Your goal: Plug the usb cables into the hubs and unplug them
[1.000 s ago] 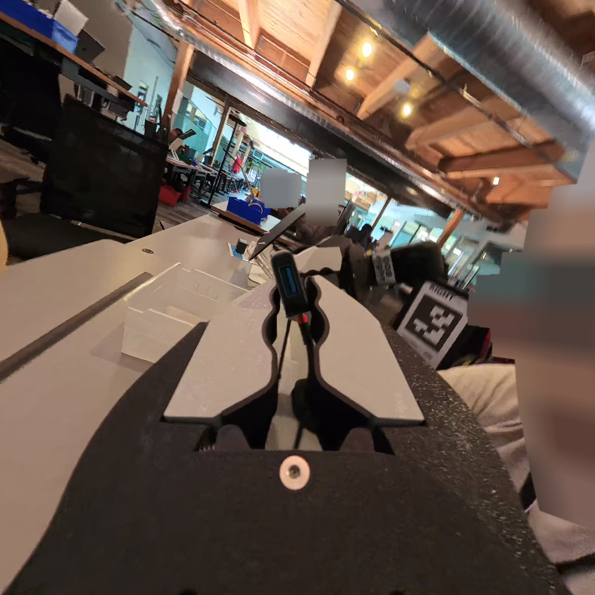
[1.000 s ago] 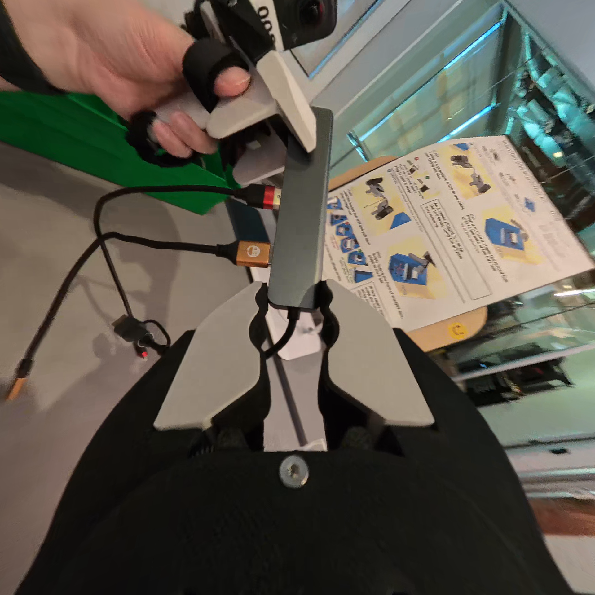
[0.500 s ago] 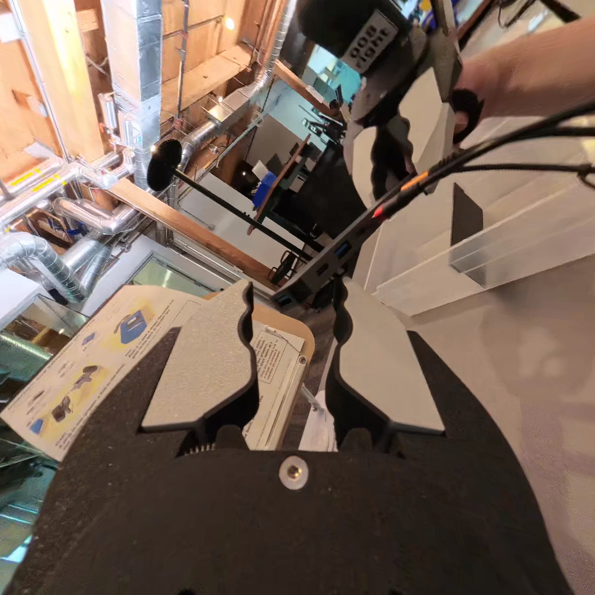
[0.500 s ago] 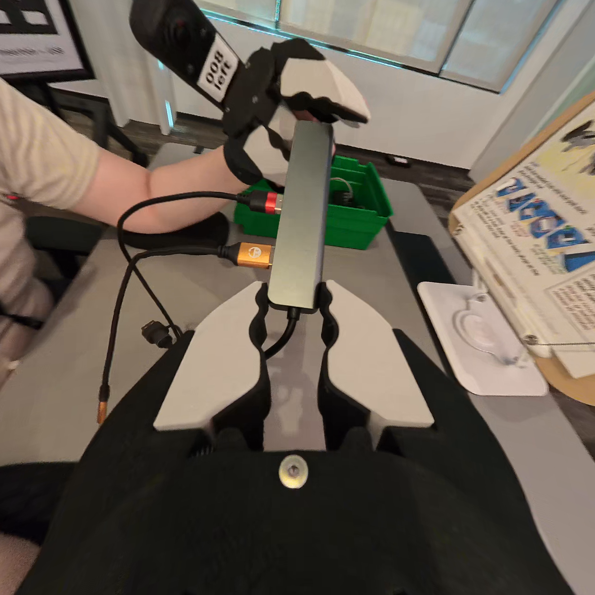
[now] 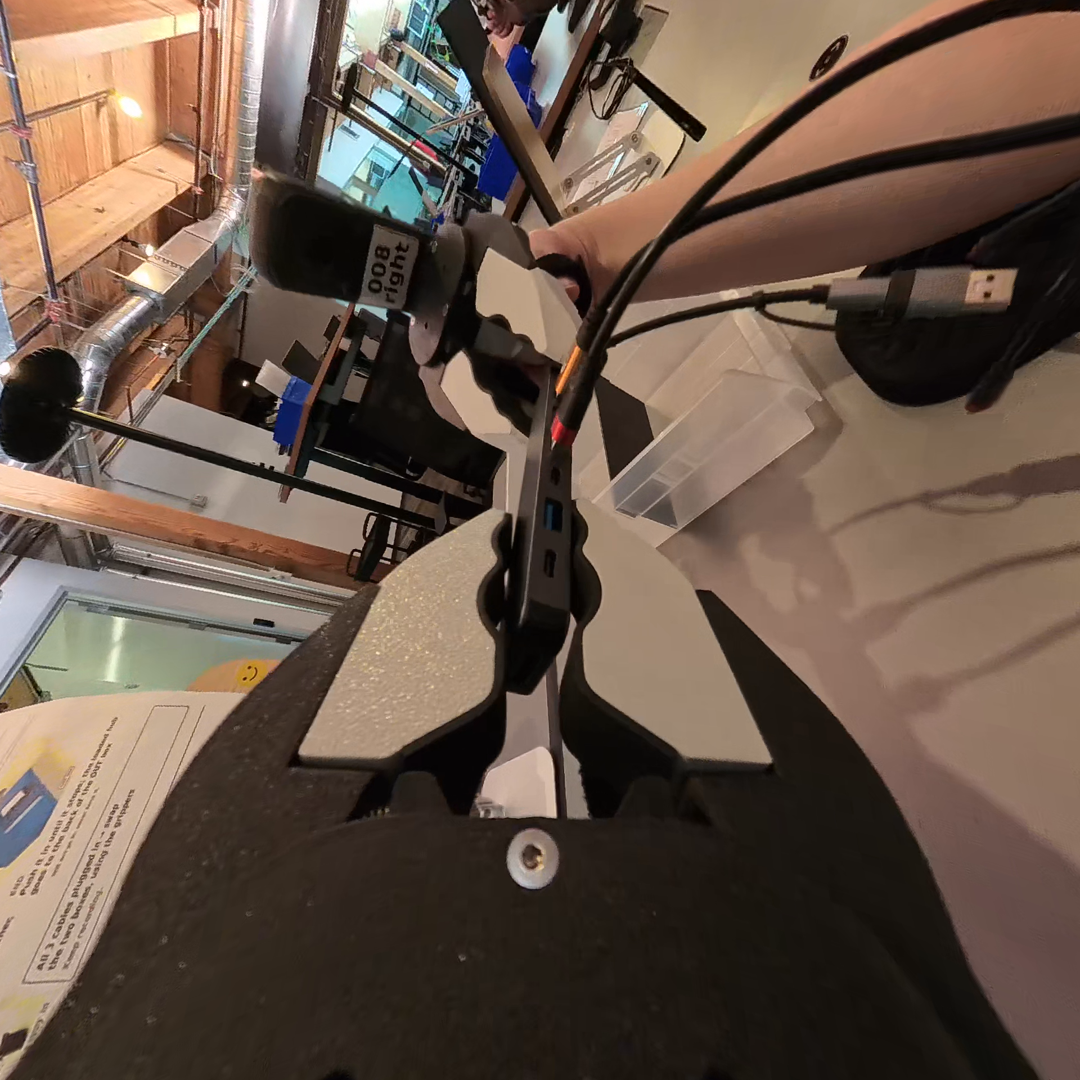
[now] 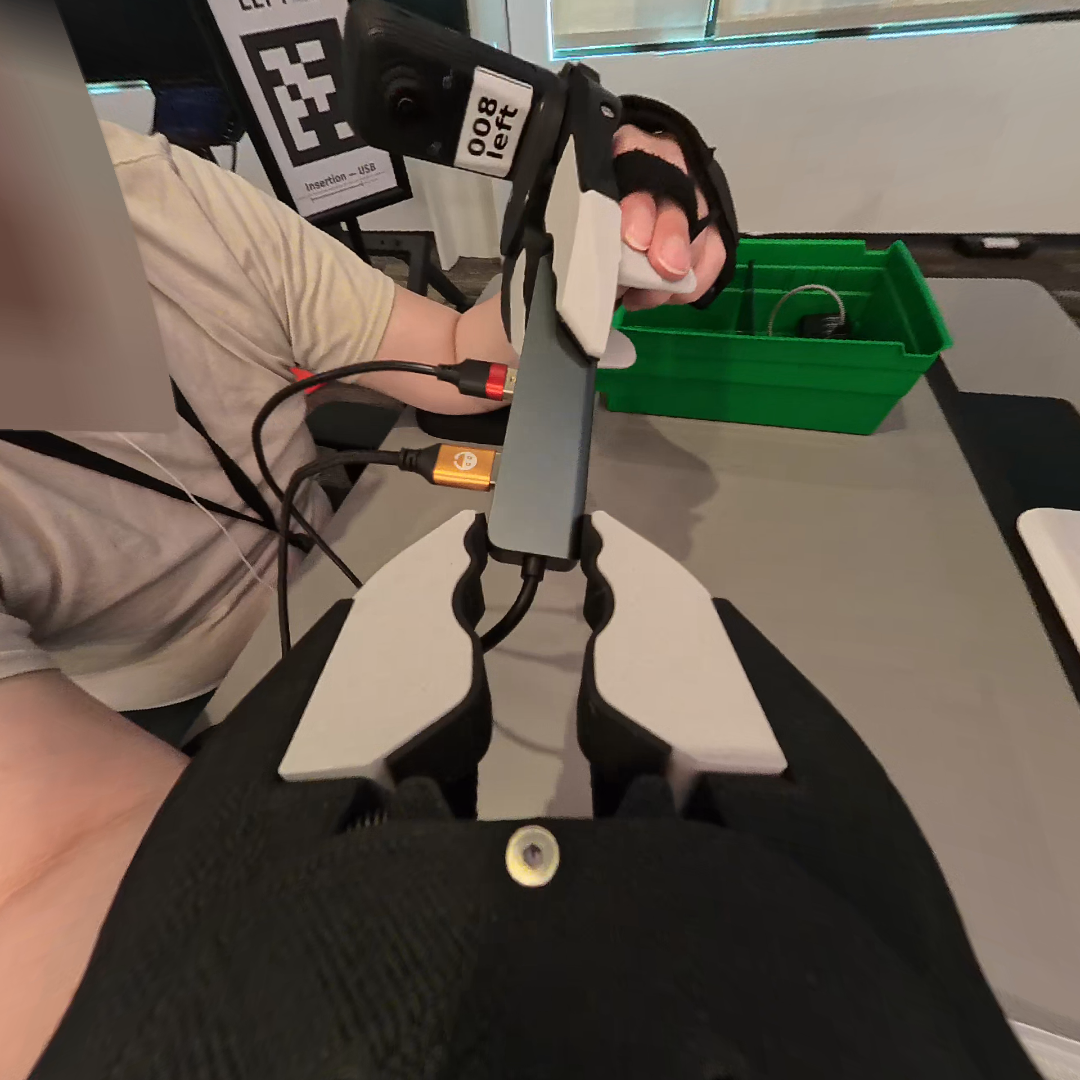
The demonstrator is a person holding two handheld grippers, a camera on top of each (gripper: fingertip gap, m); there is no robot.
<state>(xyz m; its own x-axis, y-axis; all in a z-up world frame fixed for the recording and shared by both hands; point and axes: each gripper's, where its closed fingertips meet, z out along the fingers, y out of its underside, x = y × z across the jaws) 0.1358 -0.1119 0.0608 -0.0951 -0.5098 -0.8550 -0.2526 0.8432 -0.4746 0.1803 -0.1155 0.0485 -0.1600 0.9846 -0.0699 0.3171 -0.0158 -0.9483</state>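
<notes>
A dark grey usb hub (image 6: 549, 421) is held in the air between both grippers. My right gripper (image 6: 533, 526) is shut on its near end, where the hub's own cable (image 6: 514, 608) leaves. My left gripper (image 5: 540, 537) is shut on the other end; it also shows in the right wrist view (image 6: 561, 304). A red-collared plug (image 6: 491, 380) and an orange plug (image 6: 464, 466) sit in the hub's side ports. In the left wrist view the hub (image 5: 546, 561) shows free ports facing me, and a grey usb plug (image 5: 923, 292) hangs loose.
A green bin (image 6: 771, 374) with a cable inside stands at the back of the grey table (image 6: 818, 584). A clear plastic tray (image 5: 713, 444) lies on the table. An instruction sheet (image 5: 64, 818) stands at one side. A person's arm (image 6: 421, 350) and torso are at left. My hands' fingertips stand some 6 cm from each other.
Half a second ago my left gripper was open at the hub's far end; now it is shut on it. My right gripper has kept hold of the hub while both views swung round.
</notes>
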